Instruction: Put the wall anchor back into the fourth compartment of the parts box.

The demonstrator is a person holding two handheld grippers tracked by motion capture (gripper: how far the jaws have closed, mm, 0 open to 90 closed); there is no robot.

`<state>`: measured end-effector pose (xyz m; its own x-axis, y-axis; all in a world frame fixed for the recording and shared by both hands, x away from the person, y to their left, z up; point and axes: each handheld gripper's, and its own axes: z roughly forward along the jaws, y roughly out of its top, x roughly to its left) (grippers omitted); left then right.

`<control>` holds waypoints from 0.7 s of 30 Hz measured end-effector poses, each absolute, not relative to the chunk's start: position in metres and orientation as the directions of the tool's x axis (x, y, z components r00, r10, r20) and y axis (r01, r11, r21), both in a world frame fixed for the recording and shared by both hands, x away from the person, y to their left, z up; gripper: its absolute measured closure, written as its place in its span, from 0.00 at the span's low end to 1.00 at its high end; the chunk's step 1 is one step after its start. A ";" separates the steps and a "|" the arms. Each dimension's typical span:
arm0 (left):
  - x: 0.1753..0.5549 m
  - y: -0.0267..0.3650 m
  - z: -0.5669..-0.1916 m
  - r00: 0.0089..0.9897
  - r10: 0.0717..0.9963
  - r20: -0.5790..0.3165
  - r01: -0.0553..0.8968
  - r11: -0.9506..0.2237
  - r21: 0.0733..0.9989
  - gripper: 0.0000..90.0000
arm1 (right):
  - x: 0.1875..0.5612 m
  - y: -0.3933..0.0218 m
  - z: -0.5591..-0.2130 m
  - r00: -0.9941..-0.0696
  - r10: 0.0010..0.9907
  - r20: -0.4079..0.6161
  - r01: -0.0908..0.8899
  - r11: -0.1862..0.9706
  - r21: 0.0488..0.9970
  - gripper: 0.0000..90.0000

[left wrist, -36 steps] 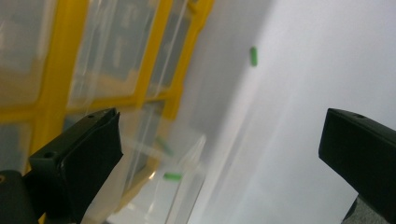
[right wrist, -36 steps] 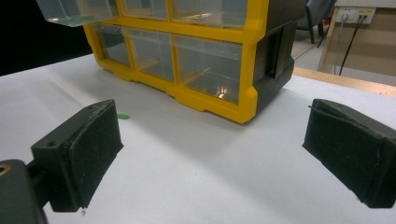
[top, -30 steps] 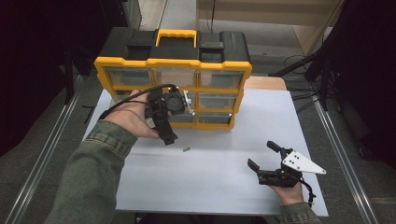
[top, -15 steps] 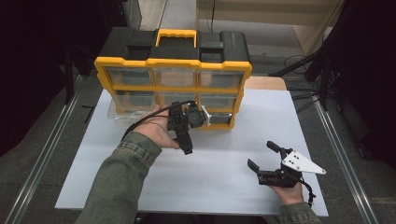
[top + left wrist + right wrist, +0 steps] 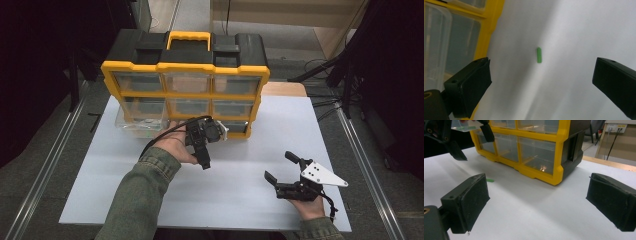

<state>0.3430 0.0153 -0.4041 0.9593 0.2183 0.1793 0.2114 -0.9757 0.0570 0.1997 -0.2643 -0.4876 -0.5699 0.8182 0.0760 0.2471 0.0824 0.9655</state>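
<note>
So the little green peg (image 5: 539, 55) is lying flat on the white bench (image 5: 240, 185), pretty much centred between the left tool's (image 5: 541, 82) jaws and a bit ahead of them, not touching either one. That tool is spread wide with nothing in it. The yellow organizer (image 5: 186, 75) sits just off its left jaw. The right tool (image 5: 280, 170) rests well apart on the bench, also wide and empty.

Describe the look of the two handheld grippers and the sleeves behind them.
Both grippers are black with two blocky, flat-padded jaws. The left gripper trails a black cable over an olive-green sleeve. The right gripper carries a pale grey three-cornered plate dotted with small holes, with an olive cuff behind it.
</note>
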 end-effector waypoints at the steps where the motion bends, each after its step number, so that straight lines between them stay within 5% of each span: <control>1: 0.343 0.015 -0.407 0.958 0.229 0.172 0.223 -0.973 0.053 0.02 | 0.200 -0.264 -0.488 -0.570 0.819 0.075 0.249 0.085 0.965 0.05; 21: 0.353 0.018 -0.452 0.959 0.241 0.148 0.239 -0.971 0.032 0.07 | 0.200 -0.265 -0.488 -0.567 0.821 0.072 0.247 0.087 0.965 0.05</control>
